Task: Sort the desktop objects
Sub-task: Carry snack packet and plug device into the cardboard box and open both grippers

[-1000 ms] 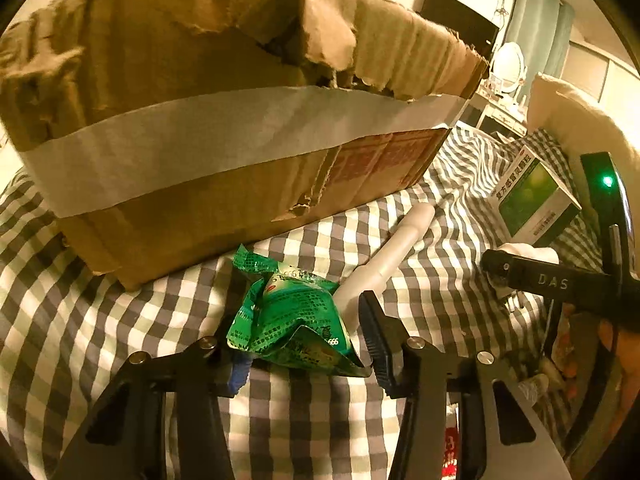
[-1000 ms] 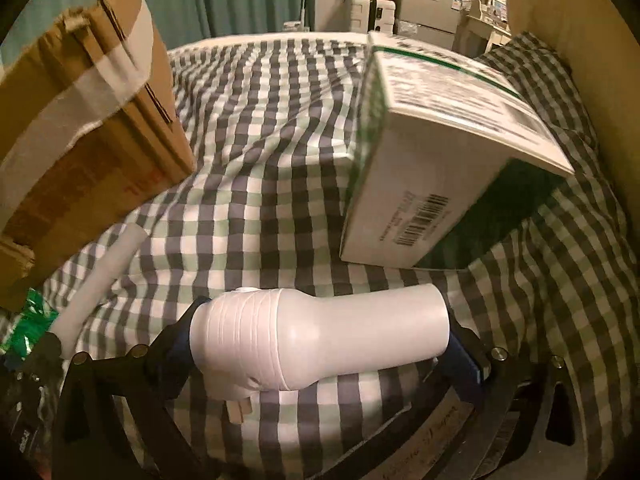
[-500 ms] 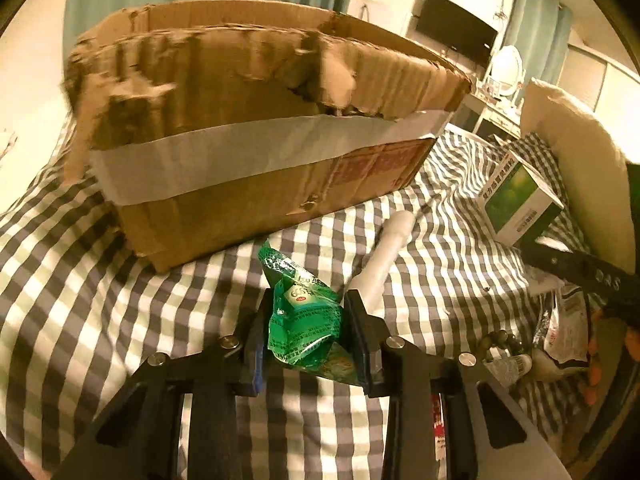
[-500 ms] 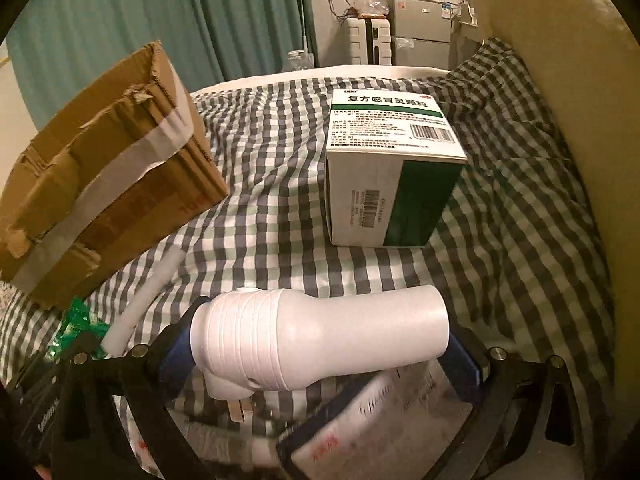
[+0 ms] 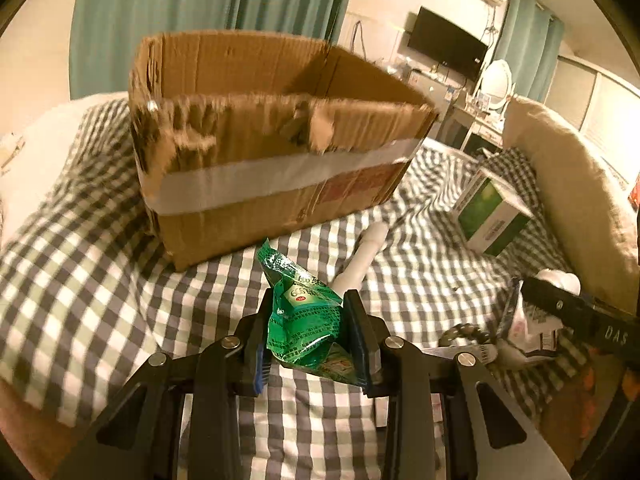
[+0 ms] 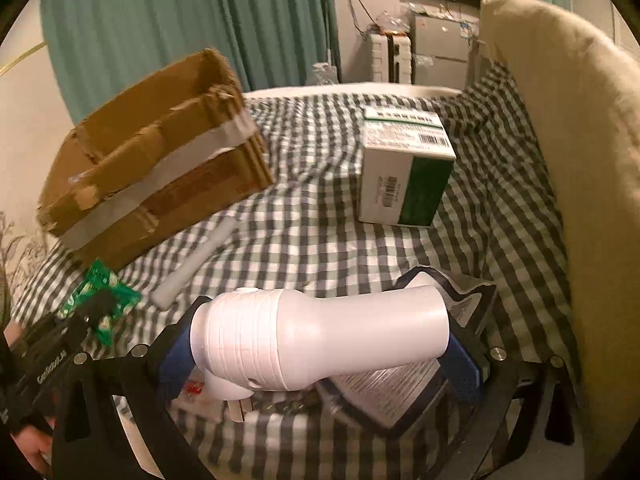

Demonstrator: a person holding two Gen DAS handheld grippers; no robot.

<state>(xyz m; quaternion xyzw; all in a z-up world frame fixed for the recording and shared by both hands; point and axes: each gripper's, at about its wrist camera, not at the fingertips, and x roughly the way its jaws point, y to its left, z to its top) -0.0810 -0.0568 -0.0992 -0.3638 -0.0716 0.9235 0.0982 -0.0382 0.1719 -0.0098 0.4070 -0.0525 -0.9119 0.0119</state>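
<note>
over checked cloth (image 5: 100,280), left jaws pinch a crinkly green packet (image 5: 308,320), right jaws a smooth white bottle (image 6: 320,340).

Bed cover (image 5: 100,280): check pattern, dark grey and white with pale green squares. Cardboard box (image 5: 260,152): brown, white tape band around it, faded red print below the tape. Packet (image 5: 308,320): bright green, white label patch with print. Bottle (image 6: 320,340): plain white, ribbed bands on the wide end. Tube (image 6: 196,260): white. Carton (image 6: 404,176): white with dark green panels, black barcodes. Curtains (image 6: 180,20): teal. Cushion (image 6: 580,160): cream. Tongs: black frames, blue pads (image 6: 176,364).
</note>
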